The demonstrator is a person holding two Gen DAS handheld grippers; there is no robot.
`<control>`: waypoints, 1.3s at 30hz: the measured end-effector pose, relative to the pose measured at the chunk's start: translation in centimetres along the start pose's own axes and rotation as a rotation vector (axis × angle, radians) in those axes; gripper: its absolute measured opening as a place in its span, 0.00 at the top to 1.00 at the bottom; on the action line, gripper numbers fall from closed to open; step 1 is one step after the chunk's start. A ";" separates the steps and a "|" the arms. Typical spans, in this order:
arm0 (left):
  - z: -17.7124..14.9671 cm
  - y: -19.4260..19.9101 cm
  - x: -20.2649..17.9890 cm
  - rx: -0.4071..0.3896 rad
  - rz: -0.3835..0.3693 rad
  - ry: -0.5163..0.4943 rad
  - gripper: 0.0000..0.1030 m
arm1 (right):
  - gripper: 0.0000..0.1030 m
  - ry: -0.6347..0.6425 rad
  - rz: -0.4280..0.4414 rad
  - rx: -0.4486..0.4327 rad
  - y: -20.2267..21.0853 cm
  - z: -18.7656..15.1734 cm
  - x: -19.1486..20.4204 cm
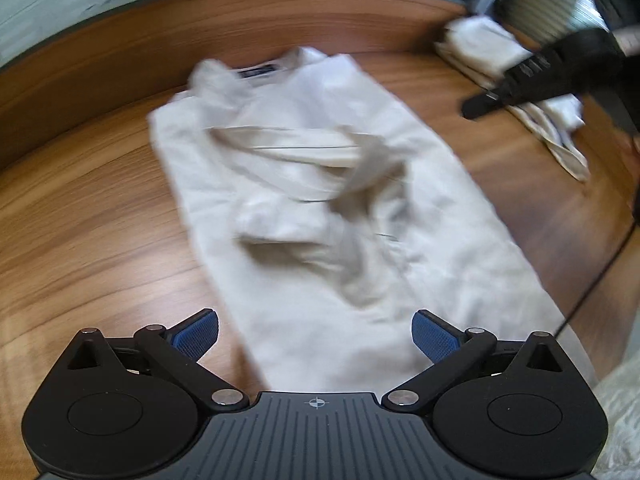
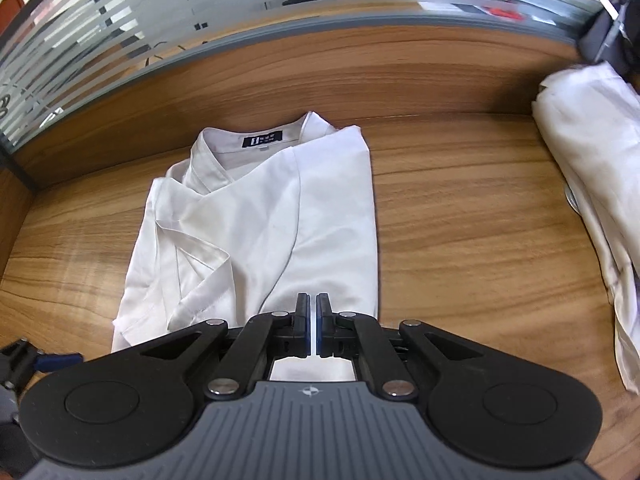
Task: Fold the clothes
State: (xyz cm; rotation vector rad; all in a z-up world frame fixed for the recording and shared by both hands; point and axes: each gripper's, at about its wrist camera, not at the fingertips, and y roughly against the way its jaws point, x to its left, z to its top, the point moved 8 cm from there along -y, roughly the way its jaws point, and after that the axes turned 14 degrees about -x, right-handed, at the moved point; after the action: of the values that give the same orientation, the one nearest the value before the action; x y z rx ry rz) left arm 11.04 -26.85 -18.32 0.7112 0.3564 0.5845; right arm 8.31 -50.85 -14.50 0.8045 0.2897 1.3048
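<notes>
While left tongs point(image 1: 316, 336) gape and right tongs point(image 2: 313, 312) pinch nothing, loose sleeve point(image 2: 200, 276) on shirt point(image 2: 320, 216) risks bunching into next fold.

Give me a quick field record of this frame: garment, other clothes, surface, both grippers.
garment: white collared shirt with a dark neck label, lying flat, sides and a sleeve folded in over the body
other clothes: pile of white folded garments, right of the shirt, apart from it
surface: brown wood-grain table
left gripper: jaws wide open, nothing between them, above the shirt's near end
right gripper: jaws closed, no cloth visible between them, over the shirt's lower edge
</notes>
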 end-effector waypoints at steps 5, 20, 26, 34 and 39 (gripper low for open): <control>-1.3 -1.0 -2.4 0.060 -0.029 -0.045 0.00 | 0.68 0.051 0.056 0.007 0.1 0.1 1.8; -3.5 -2.2 -3.0 0.150 0.014 -0.127 0.00 | 0.60 0.289 0.209 0.045 -5.6 2.9 11.0; -3.8 -2.0 -2.9 0.109 0.010 -0.128 0.00 | 0.60 0.386 0.264 0.102 -10.4 2.4 14.4; -3.6 -2.0 -2.9 0.105 0.012 -0.125 0.00 | 0.60 0.449 0.311 0.167 -15.5 1.3 17.8; -3.5 -2.1 -2.8 0.104 0.011 -0.125 0.00 | 0.93 0.478 0.261 0.166 -16.8 1.1 17.9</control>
State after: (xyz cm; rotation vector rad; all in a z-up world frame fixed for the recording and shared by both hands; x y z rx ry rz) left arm 7.88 -28.10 -21.91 0.8458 0.2681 0.5323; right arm 26.37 -35.31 -20.65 0.6739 0.6984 1.7331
